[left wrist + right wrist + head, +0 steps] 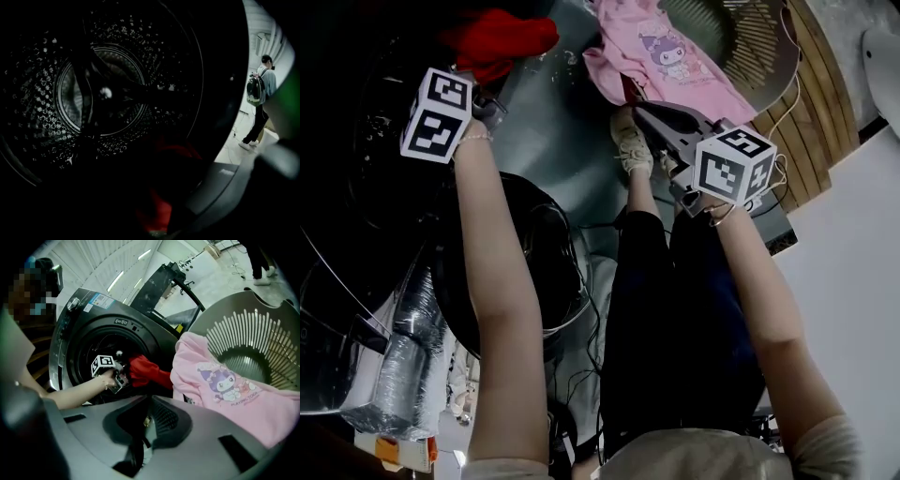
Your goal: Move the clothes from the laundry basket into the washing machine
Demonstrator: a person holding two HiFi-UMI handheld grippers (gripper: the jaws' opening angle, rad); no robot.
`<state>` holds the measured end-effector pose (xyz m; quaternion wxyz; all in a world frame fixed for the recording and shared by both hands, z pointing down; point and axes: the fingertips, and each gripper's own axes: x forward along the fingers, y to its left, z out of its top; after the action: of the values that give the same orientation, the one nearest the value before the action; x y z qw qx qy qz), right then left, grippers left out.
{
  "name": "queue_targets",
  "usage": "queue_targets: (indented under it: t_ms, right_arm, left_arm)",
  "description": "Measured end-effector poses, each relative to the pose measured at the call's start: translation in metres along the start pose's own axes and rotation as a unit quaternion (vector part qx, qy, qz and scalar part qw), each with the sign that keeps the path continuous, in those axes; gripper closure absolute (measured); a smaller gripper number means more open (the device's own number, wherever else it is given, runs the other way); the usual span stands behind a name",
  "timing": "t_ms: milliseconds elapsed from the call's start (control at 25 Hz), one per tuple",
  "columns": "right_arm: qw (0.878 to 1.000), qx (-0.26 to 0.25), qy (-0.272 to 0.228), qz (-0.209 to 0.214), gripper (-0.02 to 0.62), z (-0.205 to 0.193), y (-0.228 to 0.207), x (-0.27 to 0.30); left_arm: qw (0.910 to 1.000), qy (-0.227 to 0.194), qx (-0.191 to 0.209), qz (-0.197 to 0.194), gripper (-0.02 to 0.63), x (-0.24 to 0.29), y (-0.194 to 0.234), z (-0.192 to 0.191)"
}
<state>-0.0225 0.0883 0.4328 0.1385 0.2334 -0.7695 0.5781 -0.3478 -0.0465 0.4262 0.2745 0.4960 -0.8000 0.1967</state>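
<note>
Logged left gripper (490,105) fingers part-open around red garment (502,39) at 5 o'clock lip of washing machine drum (101,89), right gripper (642,112) shut, empty; judged liable to slide out onto floor.

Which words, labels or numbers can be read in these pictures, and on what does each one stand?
"PLAYING TOGE...": under the cartoon print on the pink shirt; the rest is unclear.
The badge above the washing machine door: too small to read.
The stickers on its top corner: too blurred to read.
</note>
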Motion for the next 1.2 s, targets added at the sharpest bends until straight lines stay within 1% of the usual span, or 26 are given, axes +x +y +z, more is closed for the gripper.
queue_targets:
  t_ms: [120, 200, 240, 320, 400, 480, 600, 680, 720, 760, 800, 840, 880, 960, 1000, 1080, 1200]
  right_arm:
    - [1.000, 0.002, -0.010, 0.005, 0.561, 0.005, 0.008, 0.000]
    - [1.000, -0.002, -0.007, 0.011, 0.561, 0.005, 0.012, 0.002]
    - [1.000, -0.004, -0.006, 0.011, 0.561, 0.004, 0.013, 0.002]
    - [1.000, -0.005, -0.004, 0.009, 0.561, 0.002, 0.011, 0.002]
    - [1.000, -0.004, -0.003, 0.005, 0.561, 0.000, 0.008, 0.001]
    - [1.000, -0.002, -0.004, 0.004, 0.561, -0.002, 0.005, 0.000]
    - [1.000, 0.007, 0.000, 0.007, 0.561, -0.008, 0.000, -0.001]
    - [1.000, 0.013, 0.000, 0.007, 0.561, -0.010, -0.004, -0.001]
    - [1.000, 0.016, 0.000, 0.006, 0.561, -0.010, -0.005, -0.001]
    - [1.000, 0.018, -0.001, 0.006, 0.561, -0.010, -0.007, -0.001]
    - [1.000, 0.020, -0.003, 0.007, 0.563, -0.010, -0.007, -0.001]
    - [1.000, 0.022, -0.005, 0.008, 0.565, -0.010, -0.008, -0.001]
    - [1.000, 0.023, -0.007, 0.010, 0.565, -0.009, -0.007, 0.000]
    - [1.000, 0.023, -0.008, 0.014, 0.566, -0.009, -0.004, 0.001]
    - [1.000, 0.022, -0.007, 0.015, 0.566, -0.009, -0.003, 0.001]
    - [1.000, 0.025, -0.010, 0.016, 0.566, -0.007, -0.003, 0.001]
    - [0.999, 0.026, -0.013, 0.016, 0.565, -0.006, -0.001, 0.002]
  left_arm:
    - [0.9999, -0.008, 0.007, -0.001, 0.405, -0.032, 0.001, -0.010]
    - [0.9997, 0.001, 0.003, -0.022, 0.377, -0.049, -0.011, -0.026]
    - [0.9991, 0.010, 0.004, -0.042, 0.357, -0.055, -0.022, -0.038]
    - [0.9955, 0.042, 0.020, -0.082, 0.288, -0.058, -0.049, -0.066]
    - [0.9907, 0.079, 0.041, -0.103, 0.261, -0.053, -0.070, -0.093]
    - [0.9887, 0.101, 0.053, -0.097, 0.245, -0.041, -0.079, -0.107]
    - [0.9898, 0.115, 0.061, -0.057, 0.245, -0.019, -0.076, -0.111]
    - [0.9892, 0.121, 0.076, -0.034, 0.249, -0.005, -0.069, -0.110]
    - [0.9884, 0.123, 0.084, -0.030, 0.269, 0.001, -0.067, -0.110]
    - [0.9876, 0.125, 0.090, -0.030, 0.315, 0.005, -0.064, -0.110]
    - [0.9868, 0.126, 0.096, -0.034, 0.341, 0.007, -0.064, -0.110]
    - [0.9859, 0.125, 0.104, -0.041, 0.358, 0.007, -0.064, -0.108]
    - [0.9853, 0.119, 0.113, -0.047, 0.390, 0.004, -0.065, -0.104]
    - [0.9867, 0.086, 0.130, -0.047, 0.455, -0.006, -0.064, -0.084]
    - [0.9884, 0.061, 0.133, -0.039, 0.468, -0.011, -0.061, -0.069]
    - [0.9910, 0.014, 0.132, -0.018, 0.474, -0.013, -0.050, -0.035]
    - [0.9916, -0.034, 0.124, 0.017, 0.472, -0.001, -0.029, 0.010]
